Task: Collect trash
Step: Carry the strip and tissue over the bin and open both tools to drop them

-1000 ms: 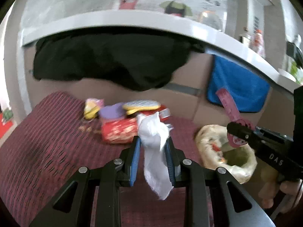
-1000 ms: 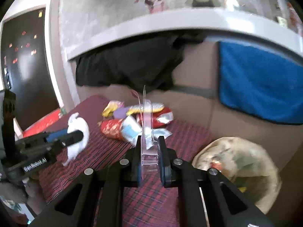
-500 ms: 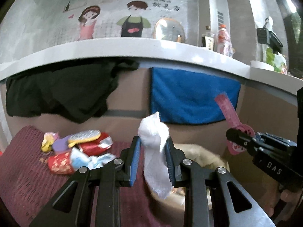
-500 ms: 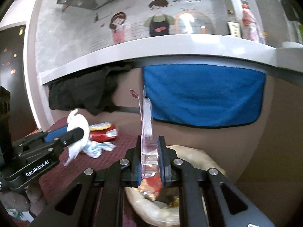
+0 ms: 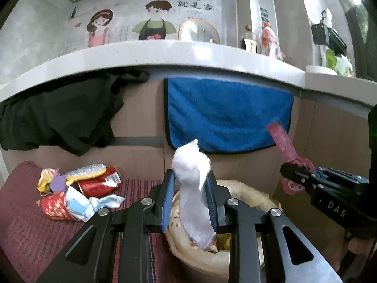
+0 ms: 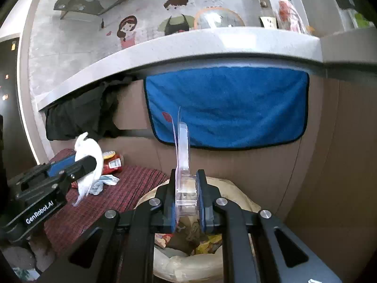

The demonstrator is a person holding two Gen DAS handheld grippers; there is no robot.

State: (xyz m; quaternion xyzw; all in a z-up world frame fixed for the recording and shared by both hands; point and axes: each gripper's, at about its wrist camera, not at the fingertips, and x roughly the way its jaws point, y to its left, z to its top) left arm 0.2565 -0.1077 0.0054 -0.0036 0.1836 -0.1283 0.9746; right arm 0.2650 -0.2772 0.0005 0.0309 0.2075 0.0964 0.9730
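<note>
My left gripper [image 5: 190, 176] is shut on a crumpled white tissue [image 5: 192, 188] and holds it above the open trash bag [image 5: 249, 195], a pale plastic-lined bin with wrappers inside. My right gripper [image 6: 188, 176] is shut on a clear plastic package [image 6: 182, 155] with a pink back, seen edge-on, above the same bag [image 6: 226, 191]. In the left wrist view the right gripper [image 5: 294, 174] sits at the right with the pink package [image 5: 282, 141]. In the right wrist view the left gripper [image 6: 92, 160] sits at the left with the tissue [image 6: 89, 165].
A pile of wrappers, a red can and a blue-white mask [image 5: 80, 188] lies on the dark red striped cloth [image 5: 28, 224] to the left. A blue towel [image 5: 226, 115] and black cloth [image 5: 59, 118] hang on a cardboard wall under a white counter [image 5: 165, 54].
Both grippers have swung right from the trash pile to above the trash bag, each still holding its item. The bag now lies directly under both.
</note>
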